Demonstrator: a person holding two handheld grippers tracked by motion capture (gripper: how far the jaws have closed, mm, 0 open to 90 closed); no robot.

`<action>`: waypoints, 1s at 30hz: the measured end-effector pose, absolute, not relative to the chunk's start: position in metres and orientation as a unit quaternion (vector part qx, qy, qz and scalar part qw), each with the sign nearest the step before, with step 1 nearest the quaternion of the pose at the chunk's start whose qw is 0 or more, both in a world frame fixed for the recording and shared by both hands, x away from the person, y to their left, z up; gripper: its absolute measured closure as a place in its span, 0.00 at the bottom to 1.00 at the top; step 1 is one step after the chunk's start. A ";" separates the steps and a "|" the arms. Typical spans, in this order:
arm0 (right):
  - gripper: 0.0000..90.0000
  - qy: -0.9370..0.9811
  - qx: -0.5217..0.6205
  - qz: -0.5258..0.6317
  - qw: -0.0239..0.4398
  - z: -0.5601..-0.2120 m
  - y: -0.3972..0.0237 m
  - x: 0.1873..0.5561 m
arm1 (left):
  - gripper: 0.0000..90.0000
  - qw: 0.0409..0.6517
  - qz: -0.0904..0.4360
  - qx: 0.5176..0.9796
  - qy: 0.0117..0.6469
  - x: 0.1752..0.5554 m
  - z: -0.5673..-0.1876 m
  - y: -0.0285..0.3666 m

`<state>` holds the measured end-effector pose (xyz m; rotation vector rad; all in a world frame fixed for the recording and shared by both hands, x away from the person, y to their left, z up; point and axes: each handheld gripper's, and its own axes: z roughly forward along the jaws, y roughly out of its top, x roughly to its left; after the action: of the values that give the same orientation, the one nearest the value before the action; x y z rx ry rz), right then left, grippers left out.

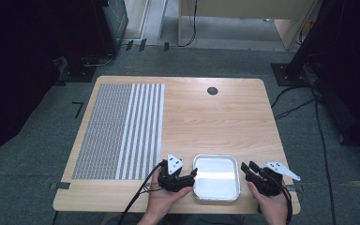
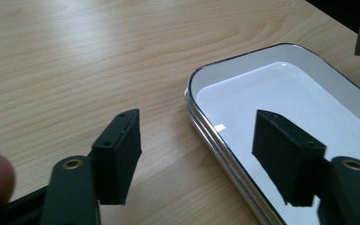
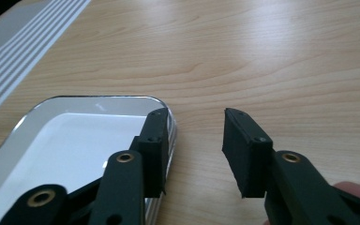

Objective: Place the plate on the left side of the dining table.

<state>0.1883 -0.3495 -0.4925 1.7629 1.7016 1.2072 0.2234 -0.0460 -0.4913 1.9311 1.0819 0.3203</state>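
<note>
A shallow white metal tray (image 1: 215, 157) lies near the table's front edge. My left gripper (image 1: 193, 174) is at its left end. In the left gripper view the tray rim (image 2: 243, 56) runs up between the two jaws of my left gripper (image 2: 197, 140), one over the white inside and one over the wood, with gaps on both sides. My right gripper (image 1: 244, 168) is at the tray's right end. In the right gripper view one jaw of my right gripper (image 3: 194, 136) stands over the tray rim (image 3: 93, 99) and the other over bare wood, with neither pressing.
A grey patterned mat (image 1: 122, 131) with white stripes covers the left part of the table. A black round cable port (image 1: 212, 90) sits at the far middle. Bare wood lies beyond the tray. Cables trail on the floor (image 1: 304, 108) to the right.
</note>
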 end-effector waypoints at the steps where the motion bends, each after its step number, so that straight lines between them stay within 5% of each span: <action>1: 0.70 0.609 0.633 0.439 0.190 -0.493 -0.349 0.189 | 0.44 0.436 0.127 0.777 0.436 0.223 -0.492 -0.047; 14: 0.86 0.590 0.663 0.450 0.101 -0.492 -0.350 0.190 | 0.81 0.430 0.102 0.784 0.436 0.220 -0.497 -0.056; 30: 0.95 0.579 0.677 0.450 0.053 -0.502 -0.353 0.195 | 0.89 0.435 0.070 0.783 0.439 0.223 -0.499 -0.055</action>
<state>0.1947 -0.3534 -0.5017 2.0589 1.7611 1.3674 0.2229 -0.0551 -0.4986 1.9490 1.0921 0.1742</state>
